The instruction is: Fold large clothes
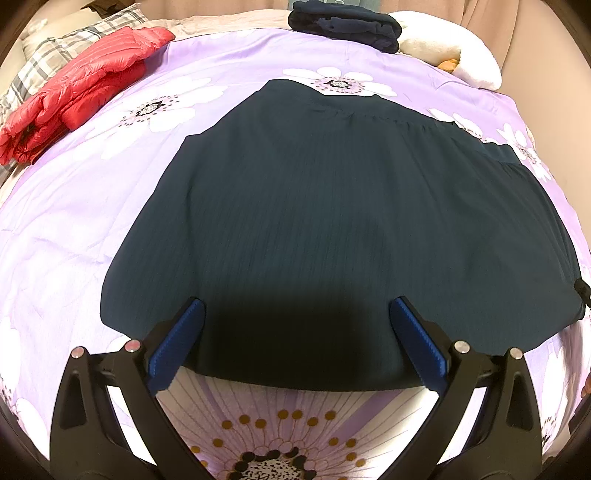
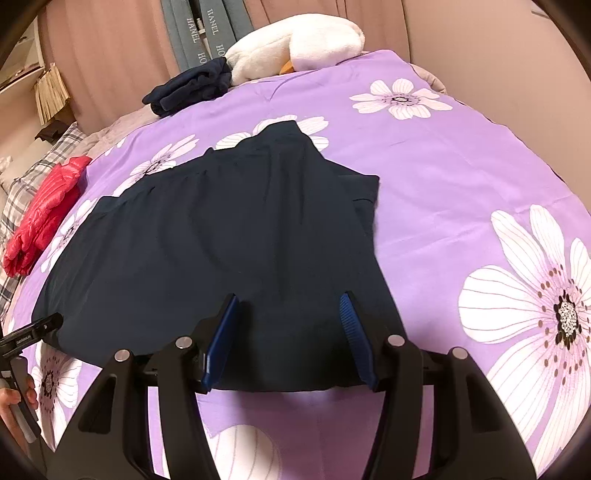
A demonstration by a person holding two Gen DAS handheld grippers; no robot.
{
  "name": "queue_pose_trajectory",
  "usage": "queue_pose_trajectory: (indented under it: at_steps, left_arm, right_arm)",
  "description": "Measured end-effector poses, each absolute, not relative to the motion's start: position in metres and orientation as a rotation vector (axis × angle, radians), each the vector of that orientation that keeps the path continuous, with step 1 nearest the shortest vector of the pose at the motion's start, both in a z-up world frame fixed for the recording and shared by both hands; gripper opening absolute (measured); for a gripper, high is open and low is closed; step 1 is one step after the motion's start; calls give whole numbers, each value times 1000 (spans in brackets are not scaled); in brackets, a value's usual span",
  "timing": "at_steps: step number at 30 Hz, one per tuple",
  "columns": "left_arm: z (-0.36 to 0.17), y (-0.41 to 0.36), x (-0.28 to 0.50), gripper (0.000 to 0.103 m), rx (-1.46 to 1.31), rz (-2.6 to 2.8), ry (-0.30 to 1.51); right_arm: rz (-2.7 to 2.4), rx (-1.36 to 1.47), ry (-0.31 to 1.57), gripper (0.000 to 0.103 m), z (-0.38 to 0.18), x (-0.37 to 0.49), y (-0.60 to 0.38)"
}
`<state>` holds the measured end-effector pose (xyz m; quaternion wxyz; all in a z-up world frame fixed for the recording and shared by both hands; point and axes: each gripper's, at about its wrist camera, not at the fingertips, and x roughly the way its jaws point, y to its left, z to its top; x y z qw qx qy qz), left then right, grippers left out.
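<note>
A large dark navy garment point(image 1: 332, 206) lies spread flat on the purple flowered bedspread point(image 1: 74, 229); it also shows in the right wrist view point(image 2: 207, 240). My left gripper point(image 1: 297, 310) is open, its blue pads point(image 1: 177, 343) hovering over the garment's near hem. My right gripper point(image 2: 290, 306) is open too, over the near right part of the hem, with nothing between its blue pads point(image 2: 354, 332). The tip of the left gripper point(image 2: 37, 328) shows at the left edge of the right wrist view.
A folded red puffer jacket point(image 1: 77, 96) lies at the far left beside a plaid pillow point(image 1: 44, 59). A folded dark garment point(image 1: 343, 24) and a white plush toy point(image 1: 447, 55) sit at the far edge. Curtains point(image 2: 110, 48) hang behind the bed.
</note>
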<state>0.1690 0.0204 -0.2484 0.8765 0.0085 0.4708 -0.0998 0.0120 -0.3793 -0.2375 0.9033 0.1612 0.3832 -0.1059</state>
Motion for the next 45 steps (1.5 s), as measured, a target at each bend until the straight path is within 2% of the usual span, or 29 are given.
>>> queue_pose_trajectory:
  at_steps: [10, 19, 28, 32, 40, 45]
  left_arm:
    - [-245, 28, 166, 101, 9, -201, 988]
    - [-217, 60, 151, 101, -62, -134, 919]
    - [-201, 3, 148, 101, 1, -256, 885]
    - [-202, -22, 154, 101, 18, -295, 885]
    - [-218, -53, 164, 101, 94, -287, 881]
    - [-242, -60, 166, 101, 157, -277, 922]
  right_arm:
    - [-289, 357, 806, 58, -241, 1, -398]
    - [-365, 349, 765, 60, -226, -18, -409]
    - [-189, 208, 655, 63, -194, 6, -339]
    - [-96, 106, 648, 69, -190, 25, -300]
    - [-31, 62, 696, 69, -214, 60, -265]
    - [-38, 48, 797, 69, -242, 74, -257]
